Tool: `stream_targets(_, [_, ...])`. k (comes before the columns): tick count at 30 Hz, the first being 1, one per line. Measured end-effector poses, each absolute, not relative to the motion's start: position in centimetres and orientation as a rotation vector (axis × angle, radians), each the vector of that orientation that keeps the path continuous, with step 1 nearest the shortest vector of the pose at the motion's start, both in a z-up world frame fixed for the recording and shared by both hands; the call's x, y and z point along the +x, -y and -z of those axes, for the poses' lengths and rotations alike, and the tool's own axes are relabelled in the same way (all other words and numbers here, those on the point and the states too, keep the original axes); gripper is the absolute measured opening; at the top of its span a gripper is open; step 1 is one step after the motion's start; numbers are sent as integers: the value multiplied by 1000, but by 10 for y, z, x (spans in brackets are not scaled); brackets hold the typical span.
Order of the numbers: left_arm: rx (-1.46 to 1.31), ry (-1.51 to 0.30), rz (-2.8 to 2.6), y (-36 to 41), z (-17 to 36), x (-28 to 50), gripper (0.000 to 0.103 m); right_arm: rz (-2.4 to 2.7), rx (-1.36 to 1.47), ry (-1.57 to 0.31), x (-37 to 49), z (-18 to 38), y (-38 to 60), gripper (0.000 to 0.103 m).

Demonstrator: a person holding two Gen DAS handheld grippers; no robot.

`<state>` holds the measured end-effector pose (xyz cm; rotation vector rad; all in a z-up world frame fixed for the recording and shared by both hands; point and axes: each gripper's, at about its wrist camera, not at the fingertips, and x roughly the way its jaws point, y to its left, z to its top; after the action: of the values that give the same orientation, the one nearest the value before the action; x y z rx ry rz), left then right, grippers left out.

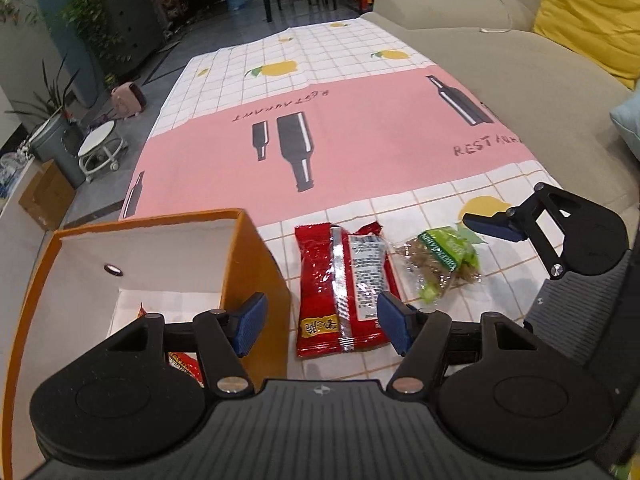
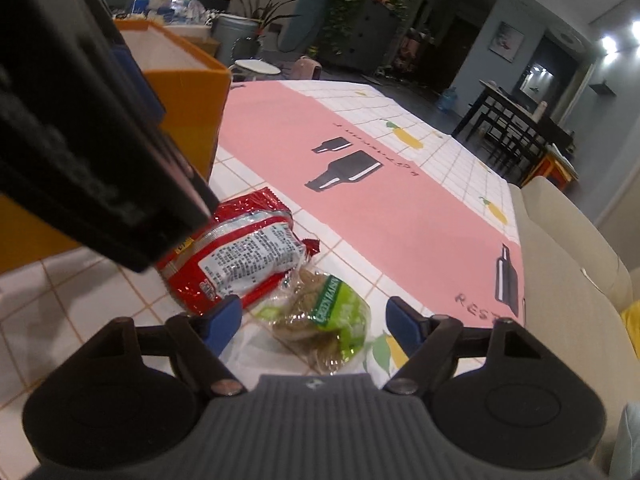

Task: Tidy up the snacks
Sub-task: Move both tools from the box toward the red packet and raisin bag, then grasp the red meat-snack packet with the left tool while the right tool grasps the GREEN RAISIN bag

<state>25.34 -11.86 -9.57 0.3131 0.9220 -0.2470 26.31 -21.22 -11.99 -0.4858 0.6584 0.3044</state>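
Spread wide, the left gripper (image 1: pixel 322 322) hovers just beside the orange box (image 1: pixel 256 280), one finger over the box's right wall, the other over the red packet (image 1: pixel 344 288). That packet lies flat on the cloth (image 1: pixel 360 152) close to the box's right side; a green bag (image 2: pixel 320 320) touches the packet's far side from the box. Right gripper (image 2: pixel 310 326), jaws also apart and holding nothing, straddles the green bag. Inside the box, another red snack (image 1: pixel 184 364) shows. Beyond the box the cloth runs bare to its far edge; a sofa (image 1: pixel 500 52) borders its right edge
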Motion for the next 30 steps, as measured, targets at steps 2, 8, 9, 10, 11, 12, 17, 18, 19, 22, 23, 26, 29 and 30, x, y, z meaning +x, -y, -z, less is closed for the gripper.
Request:
stream_targets(2, [308, -929, 248, 117, 97, 255, 71, -311, -489, -676, 268, 123, 211, 61])
stream_targets(8, [312, -916, 269, 123, 101, 254, 71, -304, -497, -702, 264, 122, 215, 51])
stream_targets(9, [311, -912, 275, 125, 101, 254, 71, -304, -491, -711, 261, 120, 218, 51])
stream_targets(10, [308, -907, 282, 127, 102, 253, 71, -301, -488, -722, 258, 119, 220, 50])
stream_targets(11, [305, -904, 287, 129, 103, 252, 72, -297, -489, -733, 254, 118, 224, 50])
stream_targets(12, [302, -900, 292, 131, 105, 252, 72, -290, -492, -744, 251, 117, 227, 50])
stream_targets(17, [317, -879, 260, 147, 117, 253, 75, -230, -456, -789, 235, 116, 252, 51])
stream_targets(18, [326, -877, 244, 150, 120, 254, 76, -220, -439, -795, 232, 116, 256, 51])
stream_targets(19, [338, -876, 225, 153, 123, 256, 76, -214, -423, -799, 231, 115, 259, 51])
stream_targets(22, [362, -883, 187, 160, 134, 265, 77, -200, -375, -811, 230, 115, 263, 51])
stream_targets(23, [363, -892, 180, 163, 138, 269, 79, -196, -368, -813, 230, 115, 263, 51])
stream_targets(26, [355, -926, 174, 167, 148, 279, 82, -192, -354, -815, 231, 116, 261, 52])
stream_targets(29, [365, -949, 140, 169, 156, 286, 84, -193, -333, -817, 234, 118, 265, 52])
stream_targets(30, [361, -955, 132, 169, 158, 287, 83, -193, -329, -817, 234, 118, 265, 52])
